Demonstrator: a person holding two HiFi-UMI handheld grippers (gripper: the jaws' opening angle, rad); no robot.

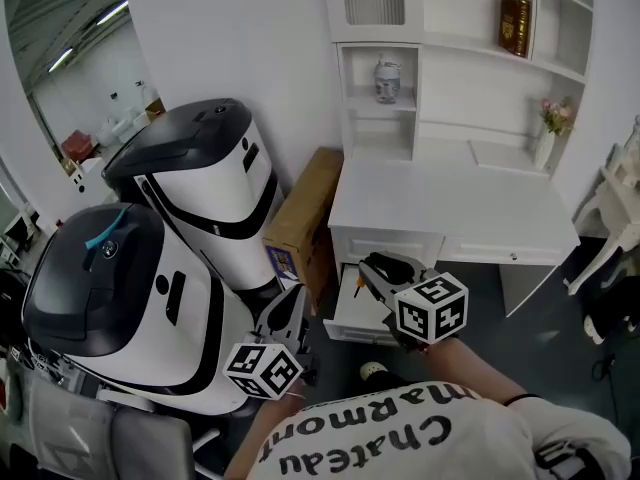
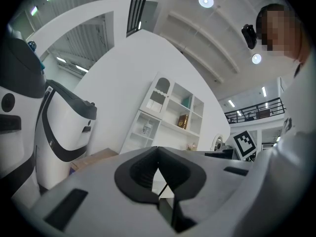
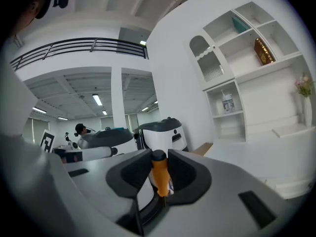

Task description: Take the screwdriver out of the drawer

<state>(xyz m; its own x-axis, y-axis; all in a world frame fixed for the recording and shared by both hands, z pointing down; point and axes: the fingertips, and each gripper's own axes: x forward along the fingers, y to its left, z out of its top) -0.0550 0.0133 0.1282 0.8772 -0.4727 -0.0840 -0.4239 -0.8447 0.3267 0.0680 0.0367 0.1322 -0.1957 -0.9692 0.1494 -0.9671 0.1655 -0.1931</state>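
I'm pinching the screwdriver point(image 3: 159, 177) in the right gripper point(image 3: 159, 157), the two pads pressing on its orange handle. Its long axis is standing roughly upright across the jaws, black cap on top, the shaft dropping out of sight below. In the head view this gripper point(image 1: 372, 266) is hovering above the open drawer point(image 1: 347, 320) under the left front edge of the desk point(image 1: 450, 203), so I'm judging the tool out of the drawer already. The desk's top is lying ahead and to the right of the jaws. The left gripper point(image 2: 158, 151) is hanging empty, tips pressed together, off to the left beside the white machine point(image 1: 150, 298), so the right hand is doing all the carrying.
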